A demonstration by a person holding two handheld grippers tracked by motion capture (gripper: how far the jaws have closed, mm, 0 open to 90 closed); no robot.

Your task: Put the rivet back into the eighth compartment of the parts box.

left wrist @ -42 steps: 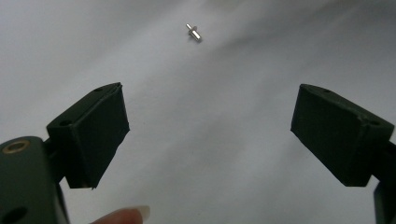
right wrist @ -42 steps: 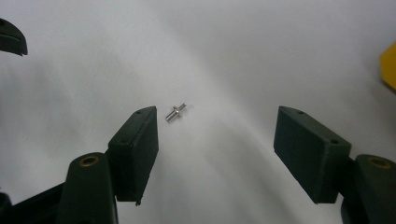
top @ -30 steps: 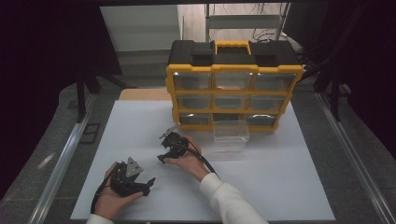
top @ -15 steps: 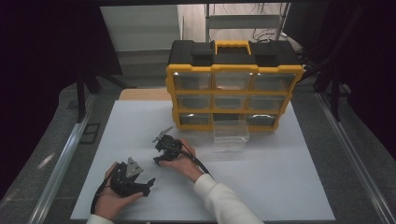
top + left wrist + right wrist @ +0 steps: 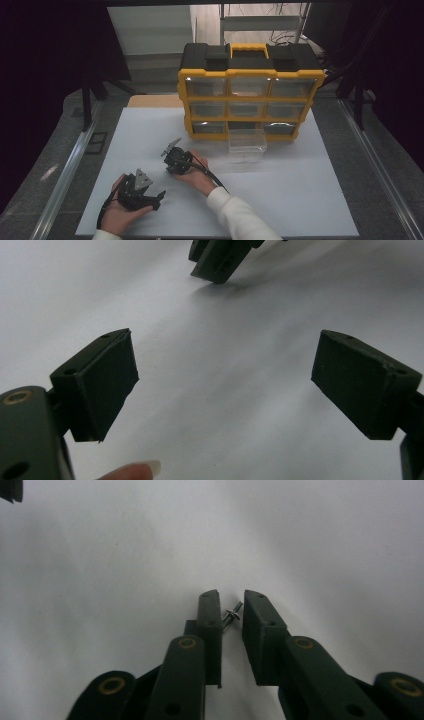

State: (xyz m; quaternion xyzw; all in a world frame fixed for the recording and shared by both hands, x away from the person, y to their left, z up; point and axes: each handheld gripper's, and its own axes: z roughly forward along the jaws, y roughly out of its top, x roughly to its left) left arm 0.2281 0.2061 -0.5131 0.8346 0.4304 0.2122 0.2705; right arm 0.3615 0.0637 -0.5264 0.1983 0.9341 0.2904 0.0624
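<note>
One small screw (image 5: 231, 616) between closing right tongs (image 5: 232, 611); left tongs (image 5: 225, 385) wide, empty.

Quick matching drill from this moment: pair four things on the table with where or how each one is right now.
Things:
1. small metal screw
2. left gripper
3. clear drawer
4. yellow and black organizer

States:
A. pulled out and standing on the white table in front of the bottom row
B. between the nearly closed jaws of the right gripper, which have just been closing
C. jaws wide apart, nothing between them
D. at the far edge of the table, handle on top

Pairs: 1-B, 2-C, 3-A, 4-D
</note>
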